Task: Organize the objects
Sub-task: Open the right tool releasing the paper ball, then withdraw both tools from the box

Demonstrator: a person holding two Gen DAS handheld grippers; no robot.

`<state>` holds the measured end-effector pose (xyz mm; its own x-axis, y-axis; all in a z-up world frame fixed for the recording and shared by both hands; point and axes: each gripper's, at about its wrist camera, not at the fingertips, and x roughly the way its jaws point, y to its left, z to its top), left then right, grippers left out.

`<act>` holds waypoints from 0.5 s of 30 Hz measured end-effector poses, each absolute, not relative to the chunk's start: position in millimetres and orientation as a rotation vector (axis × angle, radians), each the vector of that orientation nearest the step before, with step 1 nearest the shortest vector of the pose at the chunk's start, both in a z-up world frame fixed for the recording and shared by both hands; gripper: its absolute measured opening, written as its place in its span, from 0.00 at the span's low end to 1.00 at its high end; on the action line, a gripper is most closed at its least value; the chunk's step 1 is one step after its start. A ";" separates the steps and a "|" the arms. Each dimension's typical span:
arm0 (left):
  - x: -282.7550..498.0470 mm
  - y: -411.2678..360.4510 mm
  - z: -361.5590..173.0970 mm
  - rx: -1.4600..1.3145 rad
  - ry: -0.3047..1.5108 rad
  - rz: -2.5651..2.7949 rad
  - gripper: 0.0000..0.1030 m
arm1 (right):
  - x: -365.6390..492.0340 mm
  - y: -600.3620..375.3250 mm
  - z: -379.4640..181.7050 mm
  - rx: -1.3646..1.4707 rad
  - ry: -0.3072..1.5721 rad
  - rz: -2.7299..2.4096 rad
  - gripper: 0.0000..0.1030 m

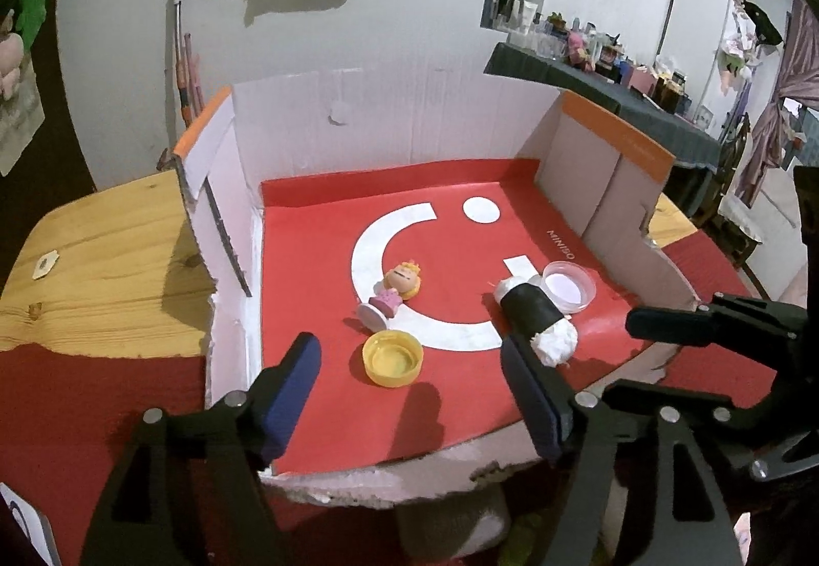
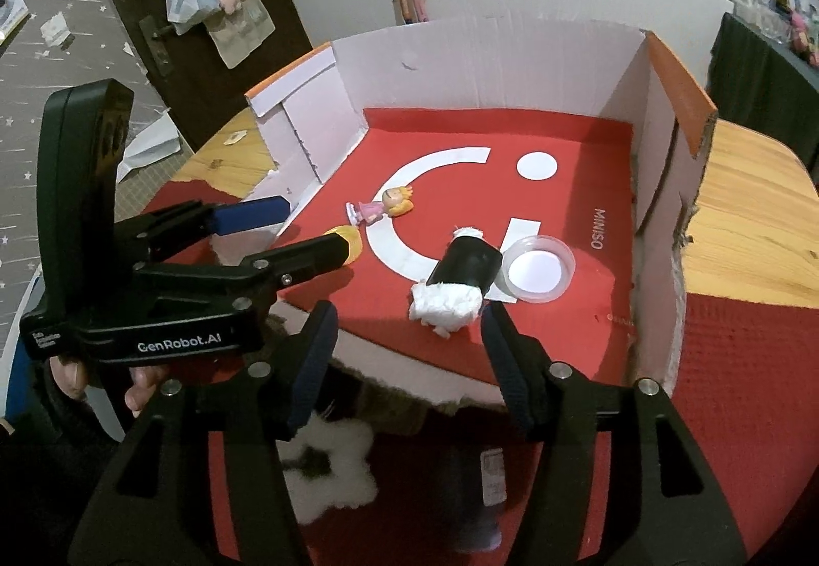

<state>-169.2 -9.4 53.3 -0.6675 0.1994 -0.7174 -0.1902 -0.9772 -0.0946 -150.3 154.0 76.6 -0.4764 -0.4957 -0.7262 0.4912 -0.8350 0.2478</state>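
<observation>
Nearest our lenses, both pairs of tongs stand spread with nothing between the pads: the left tongs (image 1: 409,382) frame the yellow cap (image 1: 392,357), the right tongs (image 2: 404,335) frame the black roll (image 2: 455,279). All four objects lie on the red floor of the cardboard box (image 1: 286,131), which sits on the wooden desk (image 1: 102,248). We judge the roll light and soft at its white, fluffy ends and firmer around its black middle, the better place to pinch. Touching it lies a clear plastic lid (image 1: 569,284); a toy figurine (image 1: 394,292) lies toppled near the cap. Both tools tilt downward over the box's torn near edge.
</observation>
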 end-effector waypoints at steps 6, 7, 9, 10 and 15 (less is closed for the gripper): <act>-156.6 -10.0 58.4 -1.115 -0.006 2.725 0.81 | -140.8 155.7 81.6 1.105 -0.010 -2.310 0.63; -154.7 -11.0 59.2 -1.113 -0.009 2.728 0.82 | -138.3 156.3 82.6 1.100 -0.001 -2.316 0.64; -151.4 -12.6 59.6 -1.110 -0.014 2.736 0.84 | -133.4 156.3 84.4 1.088 0.012 -2.329 0.67; -148.8 -13.9 59.6 -1.108 -0.010 2.750 0.86 | -130.7 156.7 85.4 1.080 0.016 -2.336 0.70; -136.2 -17.7 61.0 -1.096 -0.033 2.777 0.91 | -116.8 157.1 90.5 1.035 0.045 -2.379 0.77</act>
